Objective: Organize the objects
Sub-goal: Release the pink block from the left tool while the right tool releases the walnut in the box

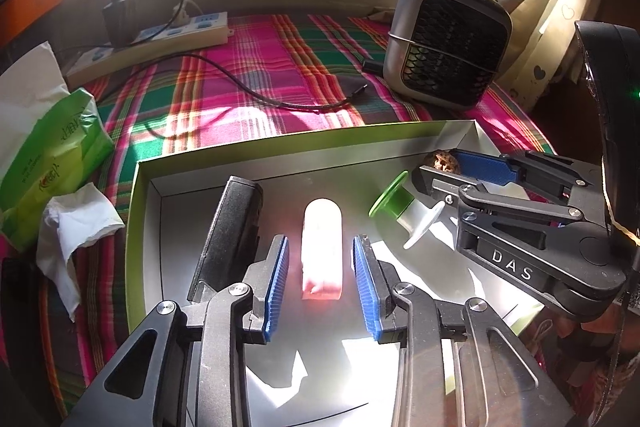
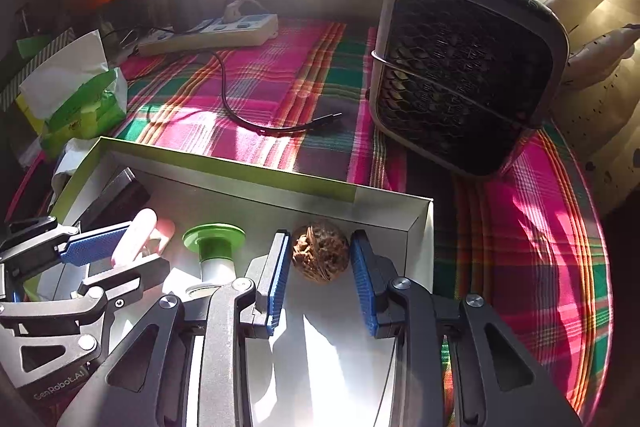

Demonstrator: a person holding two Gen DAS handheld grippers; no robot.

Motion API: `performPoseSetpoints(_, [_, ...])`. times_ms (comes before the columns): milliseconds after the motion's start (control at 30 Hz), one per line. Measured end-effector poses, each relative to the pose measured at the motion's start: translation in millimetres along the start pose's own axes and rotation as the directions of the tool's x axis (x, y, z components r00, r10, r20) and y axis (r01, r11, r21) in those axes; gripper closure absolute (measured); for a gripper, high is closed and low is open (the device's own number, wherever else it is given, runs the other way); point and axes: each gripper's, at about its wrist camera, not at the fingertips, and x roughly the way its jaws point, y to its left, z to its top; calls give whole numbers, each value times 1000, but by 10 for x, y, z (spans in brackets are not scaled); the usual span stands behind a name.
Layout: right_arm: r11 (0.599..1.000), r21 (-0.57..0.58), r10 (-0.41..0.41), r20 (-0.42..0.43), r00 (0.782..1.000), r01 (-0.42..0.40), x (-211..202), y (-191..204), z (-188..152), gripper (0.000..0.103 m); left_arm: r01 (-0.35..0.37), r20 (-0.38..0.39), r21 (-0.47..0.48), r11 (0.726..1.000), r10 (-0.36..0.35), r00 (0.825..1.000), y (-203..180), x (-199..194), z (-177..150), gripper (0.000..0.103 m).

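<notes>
A shallow box with a green rim (image 1: pixel 248 149) (image 2: pixel 224 163) lies on a plaid cloth. Inside it, a pink rounded bar (image 1: pixel 322 251) lies between the fingers of my left gripper (image 1: pixel 320 259), which is open with gaps on both sides. A black block (image 1: pixel 230 227) lies left of the bar. A green-and-white spool-like piece (image 1: pixel 394 207) (image 2: pixel 214 247) lies in the middle. My right gripper (image 2: pixel 320 259) is open around a brown walnut (image 2: pixel 320 257) in the box's far right corner, with its pads close to the nut. The right gripper also shows in the left wrist view (image 1: pixel 456 163).
A grey fan heater (image 1: pixel 448 39) (image 2: pixel 464 63) stands behind the box on the right. A black cable (image 1: pixel 260 95) and a power strip (image 1: pixel 160 43) lie on the cloth behind. A green tissue pack (image 1: pixel 56 147) and crumpled tissue (image 1: pixel 76 227) lie left of the box.
</notes>
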Motion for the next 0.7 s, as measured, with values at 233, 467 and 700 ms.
performPoseSetpoints(233, [1000,13,1,4,1000,-2,-37,0,-14,63,-12,-1,-4,1000,12,1000,9,-28,-31,68])
performPoseSetpoints(467, [1000,20,2,25,1000,-2,-144,17,-41,62,-21,14,-14,1000,21,1000,21,-113,-65,66])
performPoseSetpoints(700, [999,38,2,45,999,-4,-267,27,-100,62,-36,37,-3,999,36,999,-13,-239,-121,66])
